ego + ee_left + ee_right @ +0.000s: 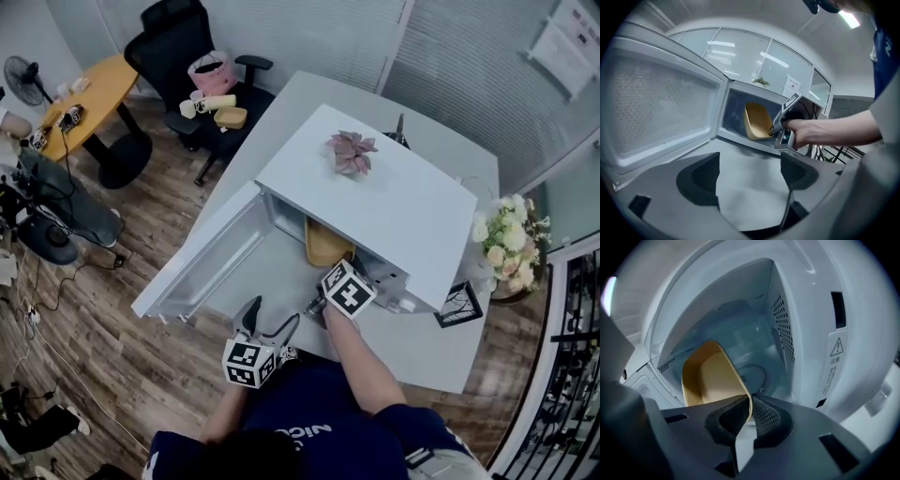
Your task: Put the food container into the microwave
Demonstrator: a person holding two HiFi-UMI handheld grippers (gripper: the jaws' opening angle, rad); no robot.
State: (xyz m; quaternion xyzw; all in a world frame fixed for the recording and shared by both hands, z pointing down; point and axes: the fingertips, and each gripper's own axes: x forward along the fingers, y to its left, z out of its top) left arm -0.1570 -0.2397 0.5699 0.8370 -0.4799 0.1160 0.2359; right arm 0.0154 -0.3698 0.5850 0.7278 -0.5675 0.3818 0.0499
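Right gripper view: right tongs (749, 414) pinch food container (705, 378).

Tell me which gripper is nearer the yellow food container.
Right. The right gripper is shut on the rim of the food container, at the microwave opening. The left gripper is open over the table, apart from the container.

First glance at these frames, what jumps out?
A white microwave stands on the grey table, its door wide open to the left in the head view. The right claw is shut on the rim of a tan food container, which is tipped on edge in the microwave's opening. The left claw hangs open and empty in front, and a small pink plant sits on top.
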